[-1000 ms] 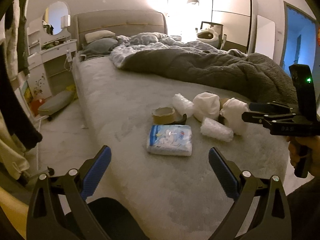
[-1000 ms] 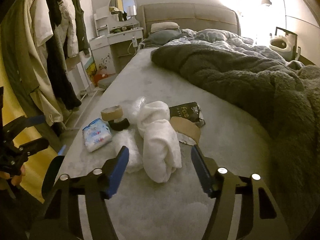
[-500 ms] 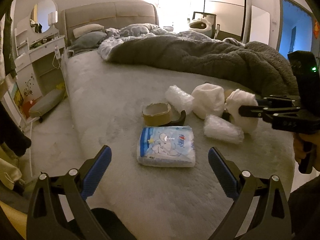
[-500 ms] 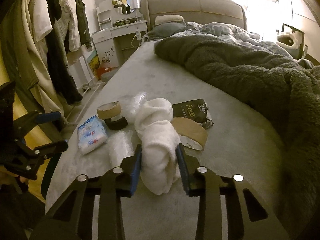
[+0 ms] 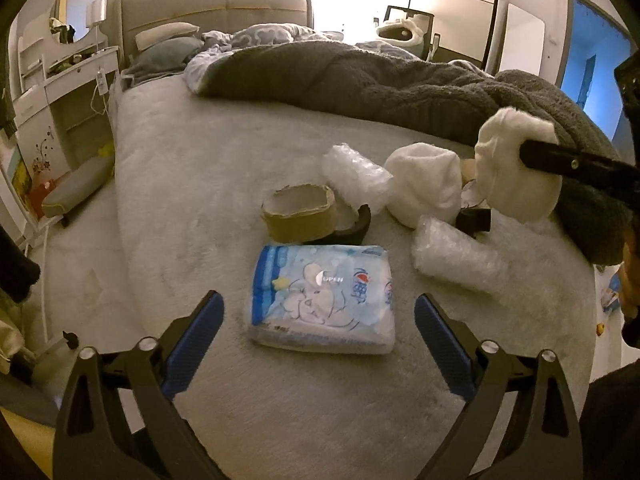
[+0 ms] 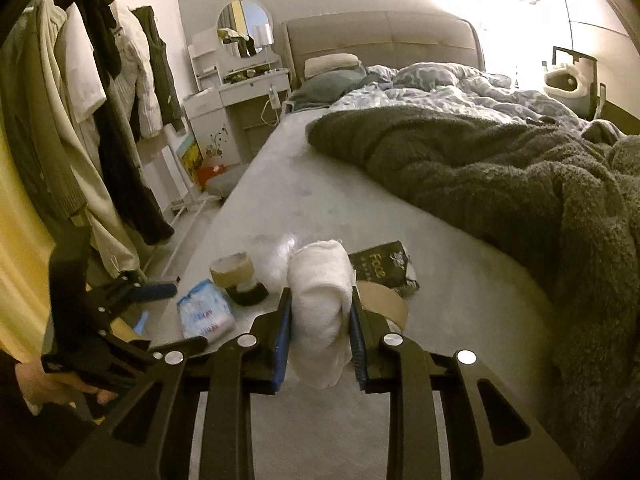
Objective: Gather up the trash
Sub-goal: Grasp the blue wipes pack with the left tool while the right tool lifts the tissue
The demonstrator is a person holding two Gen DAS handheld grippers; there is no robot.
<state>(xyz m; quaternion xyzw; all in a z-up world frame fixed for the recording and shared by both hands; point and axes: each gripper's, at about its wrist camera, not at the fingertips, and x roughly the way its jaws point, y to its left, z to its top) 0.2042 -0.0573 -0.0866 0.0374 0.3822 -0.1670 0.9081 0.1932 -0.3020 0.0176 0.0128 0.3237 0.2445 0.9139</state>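
Trash lies on the grey bed (image 5: 192, 184). My right gripper (image 6: 319, 336) is shut on a white rolled towel (image 6: 320, 304) and holds it lifted above the bed; it also shows in the left wrist view (image 5: 516, 168). My left gripper (image 5: 318, 344) is open and empty, just short of a blue-and-white wipes pack (image 5: 320, 296), which also shows in the right wrist view (image 6: 204, 314). Beyond it are a brown tape roll (image 5: 298, 218), a black tape ring (image 5: 356, 226), two bubble-wrap rolls (image 5: 354, 172) (image 5: 456, 256) and a second white bundle (image 5: 424, 184).
A dark fleece blanket (image 6: 500, 184) covers the bed's right half. A black "Face" packet (image 6: 384, 268) and a brown paper piece (image 6: 384, 306) lie behind the towel. Clothes (image 6: 80, 120) hang at the left, and a white dresser (image 6: 236, 108) stands by the headboard.
My right gripper closed on the white rolled towel and lifted it off the bed. My left gripper moved closer to the wipes pack, still open.
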